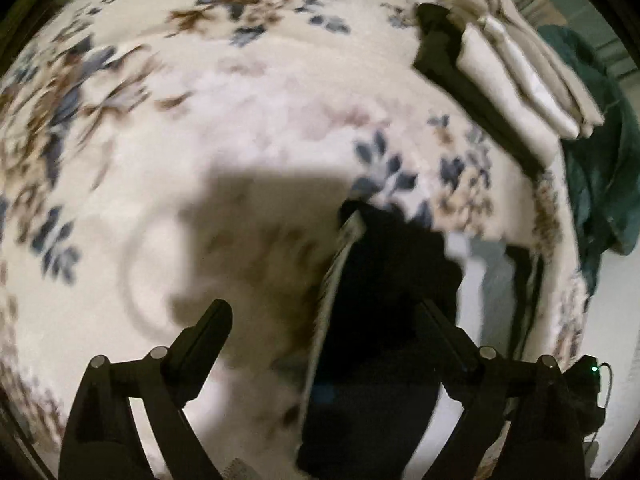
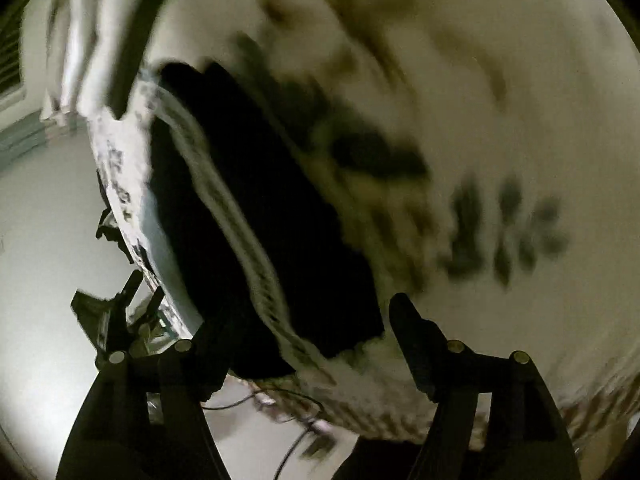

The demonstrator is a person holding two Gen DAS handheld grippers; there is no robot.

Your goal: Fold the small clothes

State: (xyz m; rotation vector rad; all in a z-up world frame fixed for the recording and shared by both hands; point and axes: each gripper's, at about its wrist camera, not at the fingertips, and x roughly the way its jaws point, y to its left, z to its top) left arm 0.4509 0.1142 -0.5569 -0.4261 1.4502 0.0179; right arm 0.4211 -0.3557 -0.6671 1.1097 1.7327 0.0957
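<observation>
A small black garment with a pale striped band (image 1: 384, 320) lies on the cream floral rug (image 1: 248, 100) near its edge. In the left wrist view my left gripper (image 1: 322, 316) is open above it, the garment lying between the fingers and toward the right one. In the right wrist view the same black garment (image 2: 272, 240) lies ahead, blurred by motion. My right gripper (image 2: 304, 320) is open with the garment's near end between its fingers. Neither gripper holds anything.
A stack of folded cream and black clothes (image 1: 508, 68) sits at the rug's far right edge, also in the right wrist view (image 2: 100, 28). A dark teal cloth (image 1: 604, 160) lies beside it. Pale bare floor (image 2: 44, 208) and cables (image 2: 296, 420) border the rug.
</observation>
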